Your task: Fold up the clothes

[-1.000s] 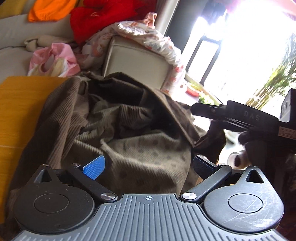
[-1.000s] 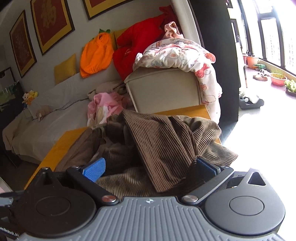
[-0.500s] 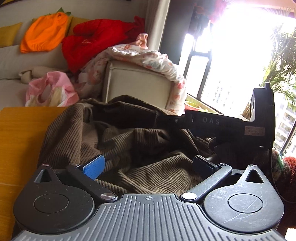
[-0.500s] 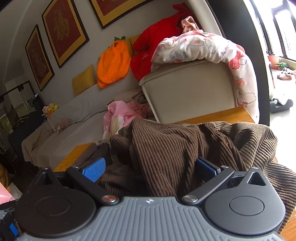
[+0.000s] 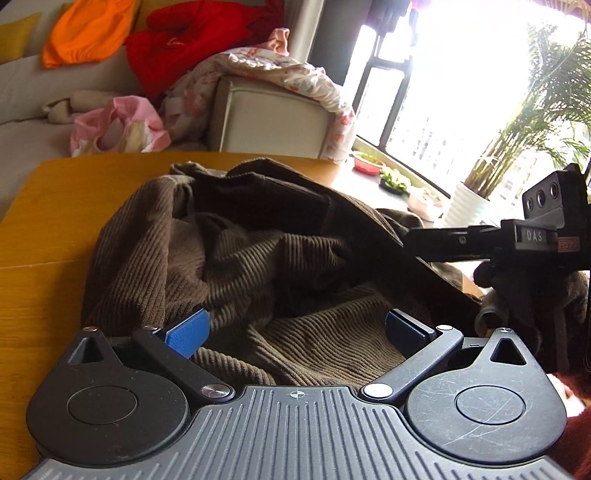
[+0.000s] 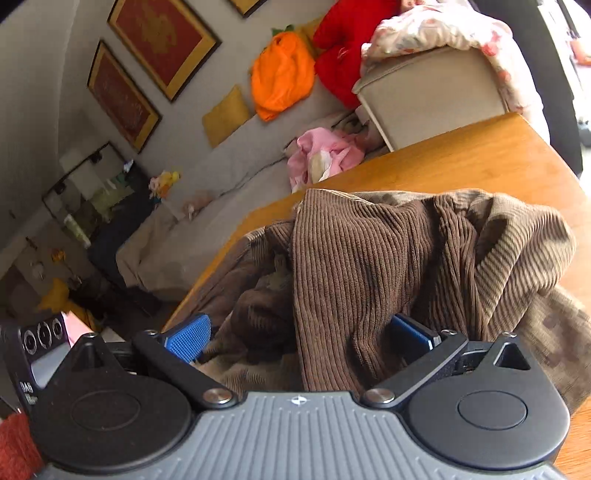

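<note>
A crumpled brown corduroy garment (image 5: 236, 258) lies heaped on the wooden worktop (image 5: 55, 221), near its right edge. The left claw (image 5: 295, 332) gapes wide over the near folds, gripping nothing. The right claw (image 6: 299, 336) is also spread wide, with a ribbed fold draped between its blue pads (image 6: 186, 338).

Living room clutter behind wooden table (image 5: 66, 206)

Beige sofa (image 5: 22, 85) along wall; orange cushion (image 5: 86, 29), red garment (image 5: 199, 40) and yellow pillow (image 6: 226, 115) on its back, pink cloth bundle (image 5: 118, 127) on seat, floral blanket (image 5: 280, 74) draped over armrest (image 5: 269, 118). Two red framed pictures (image 6: 162, 40) on grey wall. Palm plant in white pot (image 5: 469, 206) and red bowl (image 5: 367, 164) by bright window (image 5: 461, 85). Small toys (image 6: 164, 181) at sofa's far end
</note>
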{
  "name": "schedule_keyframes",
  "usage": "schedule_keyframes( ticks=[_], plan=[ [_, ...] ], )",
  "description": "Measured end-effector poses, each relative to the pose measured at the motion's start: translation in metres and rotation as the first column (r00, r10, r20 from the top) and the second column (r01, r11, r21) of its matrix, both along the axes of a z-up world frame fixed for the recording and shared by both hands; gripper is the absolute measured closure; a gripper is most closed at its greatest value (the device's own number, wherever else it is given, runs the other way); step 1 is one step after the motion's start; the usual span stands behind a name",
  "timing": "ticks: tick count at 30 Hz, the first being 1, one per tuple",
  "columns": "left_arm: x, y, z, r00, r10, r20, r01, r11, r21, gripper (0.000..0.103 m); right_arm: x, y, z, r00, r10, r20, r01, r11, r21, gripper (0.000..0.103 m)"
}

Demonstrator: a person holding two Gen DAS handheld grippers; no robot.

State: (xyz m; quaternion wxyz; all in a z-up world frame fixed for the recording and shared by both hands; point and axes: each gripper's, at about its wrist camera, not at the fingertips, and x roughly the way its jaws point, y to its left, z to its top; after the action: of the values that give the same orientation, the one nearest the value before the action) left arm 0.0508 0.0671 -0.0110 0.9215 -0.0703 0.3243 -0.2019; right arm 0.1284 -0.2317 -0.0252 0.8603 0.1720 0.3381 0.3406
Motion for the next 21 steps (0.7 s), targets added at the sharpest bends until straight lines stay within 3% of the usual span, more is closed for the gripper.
schedule_keyframes(
  ticks=[3,5,7,11,15,19,20,21],
  plan=[
    [0.016,0.008,0.018,0.994,0.087,0.073,-0.089,0.996,0.024,0.000,0.002,0.012,0.023,0.996,-0.016,0.087,0.032,0.982,-0.188,0.000],
    [0.032,0.011,0.026,0.974,0.174,0.148,-0.185,0.981,0.062,0.000,0.012,0.018,0.028,0.994,-0.031,0.107,0.054,0.973,-0.224,0.000],
    [0.050,0.015,0.029,0.949,0.245,0.196,-0.267,0.959,0.094,0.000,0.026,0.020,0.022,0.998,-0.045,0.050,0.054,0.977,-0.208,0.000],
    [0.098,0.019,0.021,0.969,0.225,0.104,-0.242,0.952,0.189,0.000,0.041,0.022,0.002,0.996,-0.059,-0.068,0.045,0.981,-0.190,0.000],
    [0.135,0.025,0.008,0.981,0.196,0.002,-0.191,0.956,0.222,0.000,0.040,0.016,-0.009,0.996,-0.045,-0.080,0.031,0.984,-0.174,0.000],
    [0.135,0.033,0.016,0.979,0.202,-0.010,-0.198,0.968,0.153,0.000,0.047,0.017,-0.004,0.992,0.028,-0.121,-0.053,0.976,-0.212,0.000],
    [0.128,0.034,0.023,0.982,0.190,0.002,-0.189,0.975,0.114,0.000,0.048,0.019,0.002,0.992,0.058,-0.115,-0.085,0.965,-0.248,0.000],
    [0.121,0.034,0.030,0.986,0.168,0.005,-0.168,0.984,0.066,0.000,0.045,0.021,0.010,0.997,0.063,-0.051,-0.075,0.951,-0.299,0.000]
  ],
)
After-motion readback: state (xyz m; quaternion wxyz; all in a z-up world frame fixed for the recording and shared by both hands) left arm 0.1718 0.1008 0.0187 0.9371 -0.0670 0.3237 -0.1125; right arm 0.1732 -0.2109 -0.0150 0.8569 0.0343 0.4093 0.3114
